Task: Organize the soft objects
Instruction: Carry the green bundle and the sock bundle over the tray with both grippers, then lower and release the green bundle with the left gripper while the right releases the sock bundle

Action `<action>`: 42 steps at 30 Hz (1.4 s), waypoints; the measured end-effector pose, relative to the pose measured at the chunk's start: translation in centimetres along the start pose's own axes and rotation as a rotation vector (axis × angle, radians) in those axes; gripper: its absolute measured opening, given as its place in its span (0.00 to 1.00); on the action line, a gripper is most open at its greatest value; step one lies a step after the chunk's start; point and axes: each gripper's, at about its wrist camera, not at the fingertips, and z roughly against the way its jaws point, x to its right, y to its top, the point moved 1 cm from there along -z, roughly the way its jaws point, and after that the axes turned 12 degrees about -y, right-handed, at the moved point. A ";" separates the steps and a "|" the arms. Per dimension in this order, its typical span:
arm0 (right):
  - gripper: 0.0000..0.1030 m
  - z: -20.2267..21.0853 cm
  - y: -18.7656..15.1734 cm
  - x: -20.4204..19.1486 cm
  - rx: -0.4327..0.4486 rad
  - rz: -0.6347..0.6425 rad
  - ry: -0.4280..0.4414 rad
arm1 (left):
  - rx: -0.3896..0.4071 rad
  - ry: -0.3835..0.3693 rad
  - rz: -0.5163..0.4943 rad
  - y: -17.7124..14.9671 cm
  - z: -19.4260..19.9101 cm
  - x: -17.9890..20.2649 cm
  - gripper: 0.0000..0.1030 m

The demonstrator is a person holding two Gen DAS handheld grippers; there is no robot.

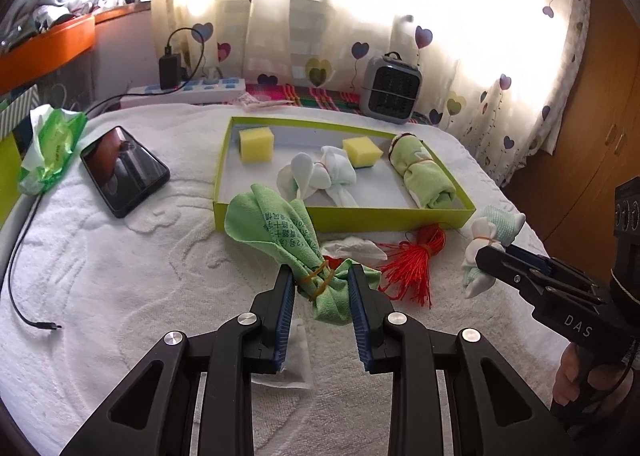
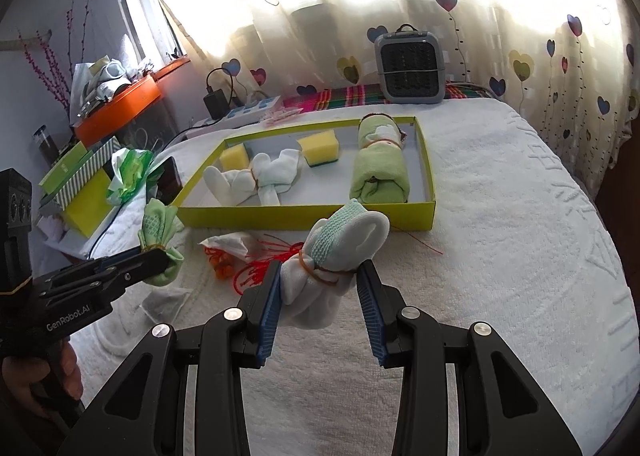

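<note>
The left gripper (image 1: 320, 280) pinches a green cloth (image 1: 276, 224) and the right gripper (image 2: 320, 276) pinches a white sock (image 2: 340, 244), both just in front of the tray (image 1: 344, 218). Red string (image 1: 412, 260) and a tissue (image 1: 352, 248) lie between them and the tray; a phone (image 1: 124, 170) lies to its left.

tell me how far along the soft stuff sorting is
Already in the yellow-green box: two sponges, a tied white bundle and a rolled green towel. In hand: the left claw grips a banded green cloth; the right claw grips a white sock bundle. Both are outside the box. Left on the bed: red tassel.
</note>
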 end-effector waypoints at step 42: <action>0.37 -6.3 7.1 -1.5 -0.032 0.039 -0.004 | -0.017 0.007 0.020 7.8 -4.7 -5.8 0.25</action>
